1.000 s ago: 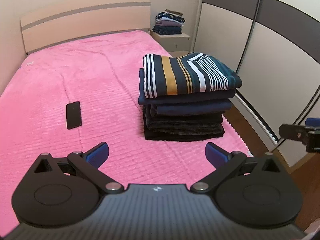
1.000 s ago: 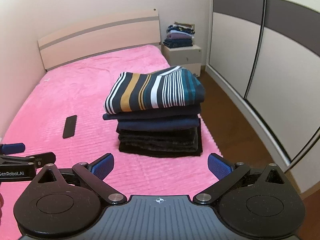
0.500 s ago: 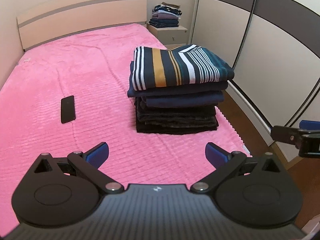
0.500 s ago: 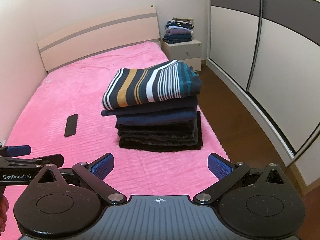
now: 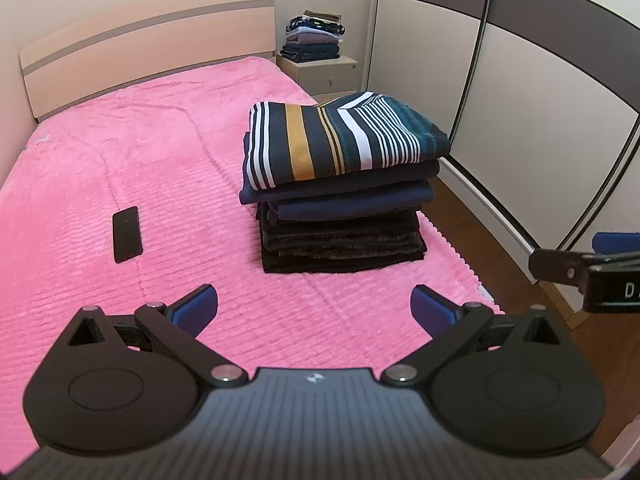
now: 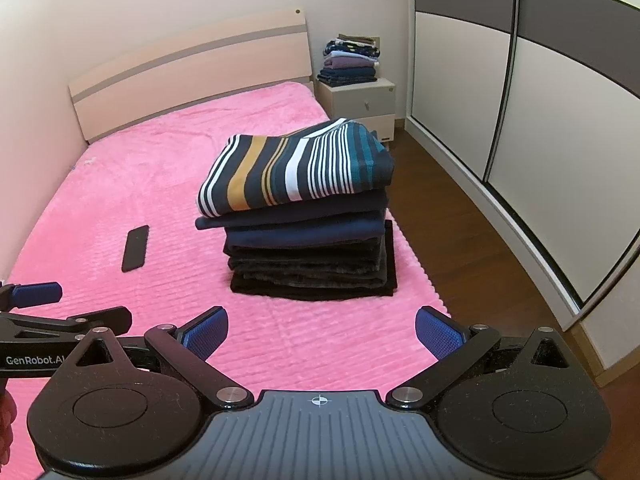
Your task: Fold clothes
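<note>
Left wrist view: left gripper is hovering over the near end of the pink bedspread, blue-padded fingers spread wide and gripping nothing. The stack of folded clothes is sitting on the bedspread's right side, close to its edge, well beyond the fingertips. A striped folded shirt is lying on top of that stack, over navy pieces and darker fabric at the bottom. A black phone is lying flat on the bedspread, left of the stack and apart from it. Part of the right gripper is showing at the frame's right edge, out past the stack's right side, above wood floor.

Right wrist view: right gripper is also hanging wide open and empty, short of the stack. The striped shirt is capping the pile; the black bottom layer is sticking out a little on the right. The phone is lying left of the stack. Behind the stack, a nightstand is carrying a second pile of folded clothes. The left gripper is poking in at the left edge, nearer than the phone.
</note>
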Available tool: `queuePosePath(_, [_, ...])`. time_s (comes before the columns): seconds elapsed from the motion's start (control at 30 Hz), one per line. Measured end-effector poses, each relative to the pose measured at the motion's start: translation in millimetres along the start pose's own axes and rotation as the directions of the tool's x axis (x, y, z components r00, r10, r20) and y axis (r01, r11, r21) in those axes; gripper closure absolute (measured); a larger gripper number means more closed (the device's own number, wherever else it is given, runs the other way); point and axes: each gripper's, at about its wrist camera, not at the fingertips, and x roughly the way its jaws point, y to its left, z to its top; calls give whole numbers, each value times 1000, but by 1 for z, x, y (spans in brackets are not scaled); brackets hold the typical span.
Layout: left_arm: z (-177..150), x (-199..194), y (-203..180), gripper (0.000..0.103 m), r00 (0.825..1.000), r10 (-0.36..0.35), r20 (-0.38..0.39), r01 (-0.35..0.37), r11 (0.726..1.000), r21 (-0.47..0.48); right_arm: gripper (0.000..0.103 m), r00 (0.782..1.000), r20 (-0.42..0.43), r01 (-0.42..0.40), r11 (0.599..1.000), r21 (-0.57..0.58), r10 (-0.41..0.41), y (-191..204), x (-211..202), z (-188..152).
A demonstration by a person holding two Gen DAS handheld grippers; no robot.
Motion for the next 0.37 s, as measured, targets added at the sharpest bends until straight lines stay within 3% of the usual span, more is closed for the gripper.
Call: queuePosePath(0.37, [-2, 0, 1, 2, 1000, 14, 16, -14, 1000, -18, 1, 1000, -3, -13, 1000, -20, 13, 6, 0, -1])
